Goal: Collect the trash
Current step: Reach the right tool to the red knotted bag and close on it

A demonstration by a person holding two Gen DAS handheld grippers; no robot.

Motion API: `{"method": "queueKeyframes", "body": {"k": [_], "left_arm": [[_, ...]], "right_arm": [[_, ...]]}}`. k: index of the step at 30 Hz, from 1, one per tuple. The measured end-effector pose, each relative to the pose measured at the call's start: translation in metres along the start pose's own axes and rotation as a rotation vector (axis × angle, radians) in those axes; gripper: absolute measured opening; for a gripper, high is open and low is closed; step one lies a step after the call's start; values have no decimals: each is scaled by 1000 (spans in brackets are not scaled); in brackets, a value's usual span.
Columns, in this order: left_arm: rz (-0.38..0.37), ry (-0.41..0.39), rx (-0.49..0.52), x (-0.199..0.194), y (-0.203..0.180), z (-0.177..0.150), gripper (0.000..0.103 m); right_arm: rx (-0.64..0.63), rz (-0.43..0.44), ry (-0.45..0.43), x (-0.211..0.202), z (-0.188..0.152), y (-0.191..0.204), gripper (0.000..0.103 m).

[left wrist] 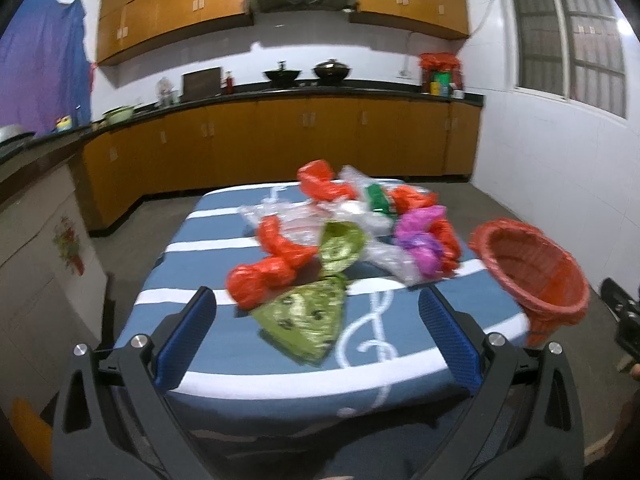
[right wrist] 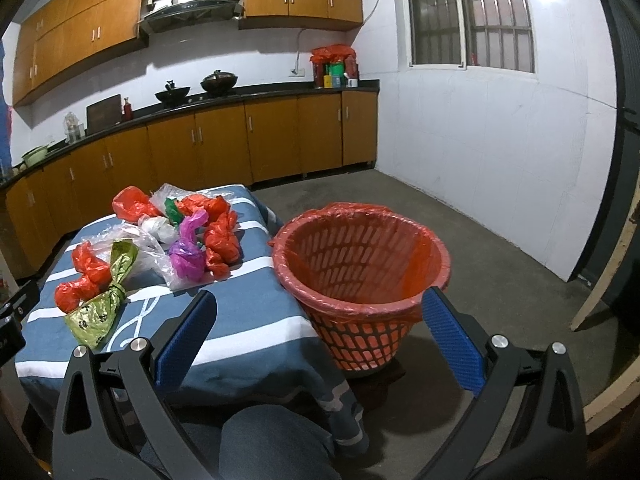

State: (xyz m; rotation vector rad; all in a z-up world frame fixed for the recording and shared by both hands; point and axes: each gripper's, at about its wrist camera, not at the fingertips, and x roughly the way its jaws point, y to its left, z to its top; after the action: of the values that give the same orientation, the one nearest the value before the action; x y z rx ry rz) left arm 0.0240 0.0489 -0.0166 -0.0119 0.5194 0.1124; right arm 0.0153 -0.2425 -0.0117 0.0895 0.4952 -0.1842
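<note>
Several crumpled plastic bags lie on a blue-and-white striped table point(left wrist: 248, 372): a green bag with paw prints point(left wrist: 308, 320) nearest, an orange bag point(left wrist: 268, 272) behind it, a purple bag point(left wrist: 420, 240), clear bags point(left wrist: 288, 220) and more orange ones at the back. An orange lattice basket point(right wrist: 360, 264) lined with an orange bag stands on the floor beside the table's right edge. My left gripper point(left wrist: 316, 304) is open and empty, just short of the green bag. My right gripper point(right wrist: 320, 308) is open and empty, above the basket's near rim.
Wooden kitchen cabinets and a dark countertop point(right wrist: 240, 100) with woks run along the far wall. A white wall with a window point(right wrist: 472, 16) is at the right. Grey floor point(right wrist: 480, 248) surrounds the basket. A person's knee point(right wrist: 272, 440) shows below the right gripper.
</note>
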Motion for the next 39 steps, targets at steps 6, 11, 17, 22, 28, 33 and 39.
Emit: {"method": "queueKeyframes", "body": {"k": [6,11,17,22,28,33,39], "left_arm": [[76,47,-63,27,41,3,99],[97,63,-67,53,60,8,99],[95,87,-34,98,66,17,87],[52,134,-32,135,67,21,79],[11,188,-3,172,64,21,73],[-15,234,22,194,59,17,65],[-59,282,33,211,52,12,60]], "right_arm": [[-11,34,18,27,11,16,101],[-42,72,36,56,22,34,101],[-115,116,77,102,33,62,89],[-110,159,170,153,39,76,80],[-92,191,258,201,41,87,79],[-85,212,321,231,38,95,79],[-103,226,359,246,35,103,72]]}}
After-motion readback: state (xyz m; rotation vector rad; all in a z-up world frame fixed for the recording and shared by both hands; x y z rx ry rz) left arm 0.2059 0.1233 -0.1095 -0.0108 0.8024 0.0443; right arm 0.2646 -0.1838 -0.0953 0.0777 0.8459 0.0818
